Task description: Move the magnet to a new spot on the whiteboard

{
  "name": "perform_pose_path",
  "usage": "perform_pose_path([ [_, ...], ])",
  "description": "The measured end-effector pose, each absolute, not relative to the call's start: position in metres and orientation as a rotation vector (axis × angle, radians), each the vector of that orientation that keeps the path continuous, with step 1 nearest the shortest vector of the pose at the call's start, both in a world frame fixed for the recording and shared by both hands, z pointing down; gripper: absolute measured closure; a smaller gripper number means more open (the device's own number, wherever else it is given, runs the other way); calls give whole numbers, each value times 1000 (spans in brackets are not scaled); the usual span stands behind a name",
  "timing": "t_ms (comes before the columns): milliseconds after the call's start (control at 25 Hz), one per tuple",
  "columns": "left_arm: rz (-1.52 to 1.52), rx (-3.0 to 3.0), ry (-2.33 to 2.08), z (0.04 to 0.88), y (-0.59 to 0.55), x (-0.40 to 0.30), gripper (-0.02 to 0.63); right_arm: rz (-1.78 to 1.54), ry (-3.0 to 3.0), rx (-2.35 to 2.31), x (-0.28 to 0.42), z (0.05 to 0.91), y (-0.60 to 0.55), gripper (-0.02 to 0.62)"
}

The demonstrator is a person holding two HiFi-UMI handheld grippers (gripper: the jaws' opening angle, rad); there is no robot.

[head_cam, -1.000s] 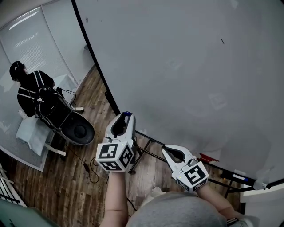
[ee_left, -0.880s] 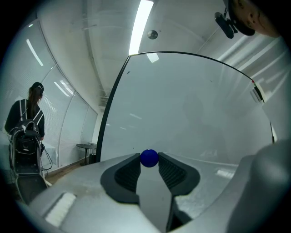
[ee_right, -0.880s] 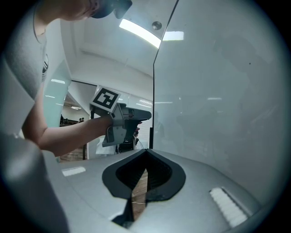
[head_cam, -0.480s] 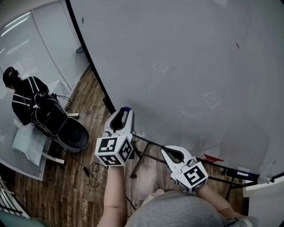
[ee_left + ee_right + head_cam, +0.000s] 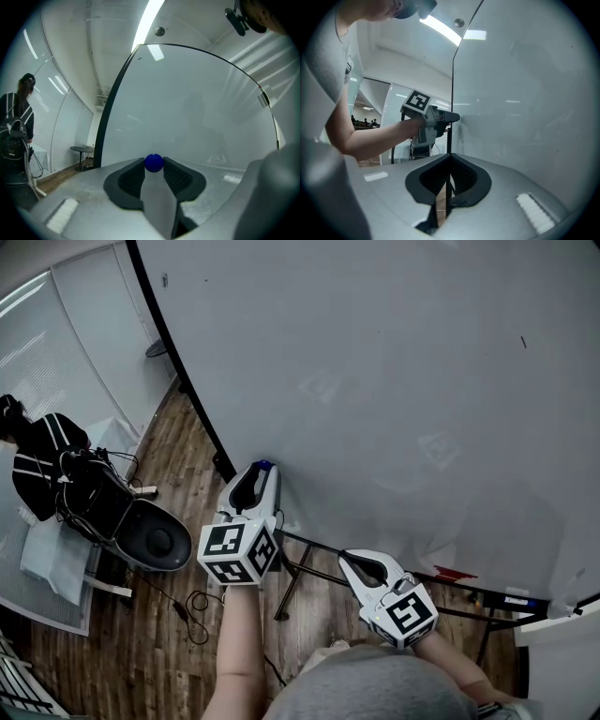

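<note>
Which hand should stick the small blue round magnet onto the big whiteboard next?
Left. The left gripper grips the small blue round magnet, its tip by the large whiteboard; the right gripper is shut and empty, further back.

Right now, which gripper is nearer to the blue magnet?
Left. The left gripper holds the magnet between its jaws; the right gripper is shut, apart from it.

Head view looks down; gripper views face whiteboard point(image 5: 394, 381).
</note>
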State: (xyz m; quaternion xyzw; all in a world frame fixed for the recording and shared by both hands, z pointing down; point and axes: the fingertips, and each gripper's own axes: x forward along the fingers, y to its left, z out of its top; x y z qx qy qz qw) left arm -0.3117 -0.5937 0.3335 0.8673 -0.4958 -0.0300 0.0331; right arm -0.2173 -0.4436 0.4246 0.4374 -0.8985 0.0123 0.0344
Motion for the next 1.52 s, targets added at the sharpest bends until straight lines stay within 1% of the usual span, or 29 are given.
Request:
perform_pose_path([
  [440, -122, 2720, -1427, 332, -603, -307, 474, 45, -2717, 1402, -214, 430, -453, 595],
  [880, -135, 2736, -1430, 334, -601, -309, 463, 60, -2719, 1372, -222, 437, -451, 595],
  [1160, -160, 2698, -1441, 341, -581, -315, 463, 48, -2730, 1346, -223, 433, -436, 595],
  [1400, -238, 2640, -1442, 344, -542, -311, 463, 46, -2715, 1355, -206, 427, -411, 595],
  [1480, -244, 2621, -1446, 348, -526, -306, 468, 50, -2705, 1377, -196, 423, -402, 595],
  [1520, -243, 2610, -1451, 350, -517, -303, 484, 49, -2706, 1378, -192, 423, -396, 595],
])
